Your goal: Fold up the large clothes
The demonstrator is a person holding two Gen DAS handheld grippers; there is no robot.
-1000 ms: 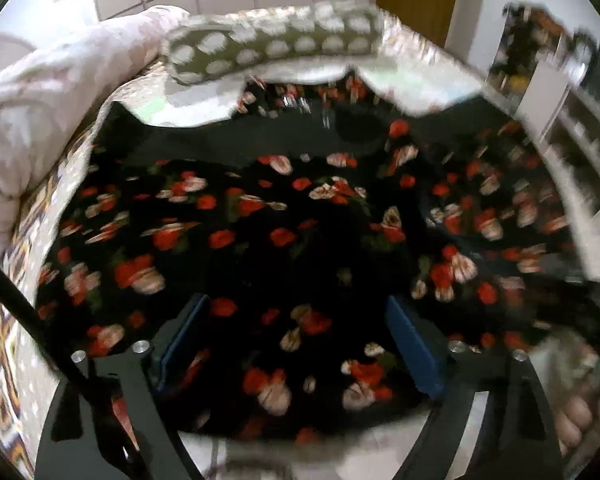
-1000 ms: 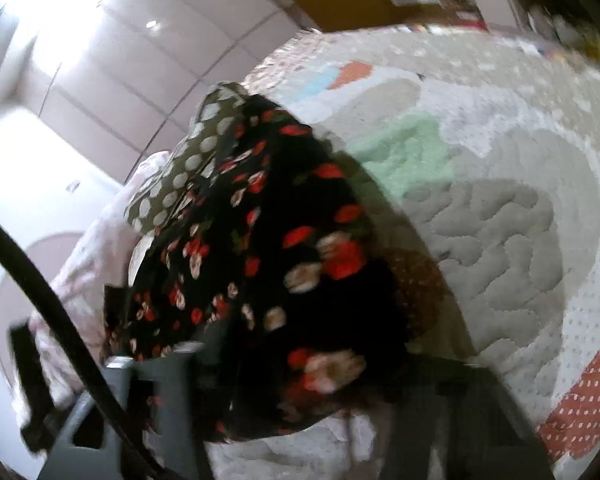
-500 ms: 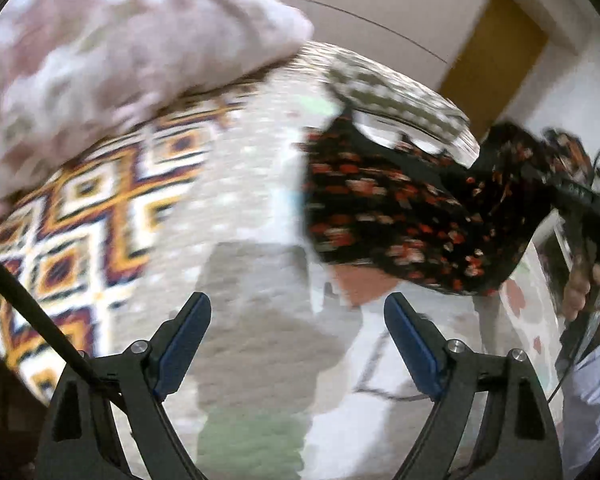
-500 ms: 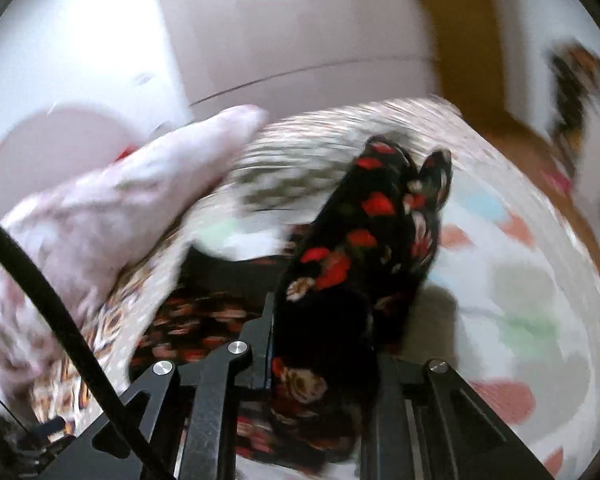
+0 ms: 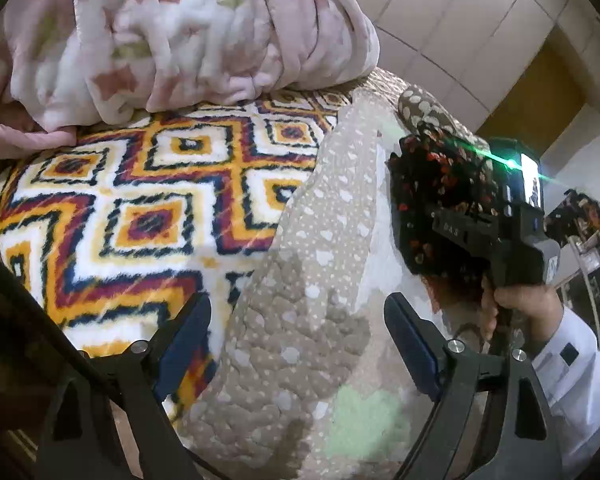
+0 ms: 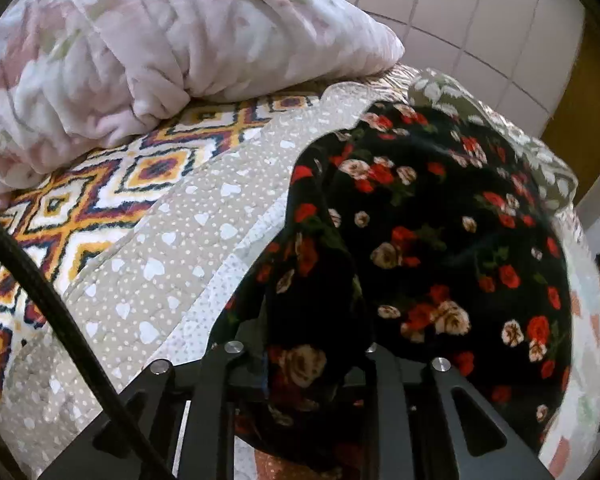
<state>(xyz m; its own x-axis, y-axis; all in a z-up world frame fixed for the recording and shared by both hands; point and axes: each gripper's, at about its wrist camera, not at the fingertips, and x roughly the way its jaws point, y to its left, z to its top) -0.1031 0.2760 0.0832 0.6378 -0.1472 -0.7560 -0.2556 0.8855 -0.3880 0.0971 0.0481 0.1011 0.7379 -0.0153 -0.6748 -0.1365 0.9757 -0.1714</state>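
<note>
A black garment with red and cream flowers (image 6: pixel 440 240) lies bunched on the beige heart-print quilt (image 6: pixel 160 248). A fold of it runs up between the fingers of my right gripper (image 6: pixel 308 360); the jaws are opening, but the cloth still sits pinched between them. The left wrist view shows the same garment (image 5: pixel 428 184) at the right, with the right gripper's black body over it and a hand (image 5: pixel 516 300) on the handle. My left gripper (image 5: pixel 296 304) stands wide open above the quilt (image 5: pixel 320 280), holding nothing, to the left of the garment.
A pink and white duvet (image 5: pixel 180 32) is heaped at the back left. An orange, navy and white diamond-pattern blanket (image 5: pixel 140 208) lies under it. A brown spotted pillow (image 5: pixel 424 108) sits behind the garment. Tiled wall and a wooden door stand beyond.
My left gripper swung left off the garment and now hangs over the quilt and patterned blanket. My right gripper rolled and carried its bunch of garment across, down onto the quilt.
</note>
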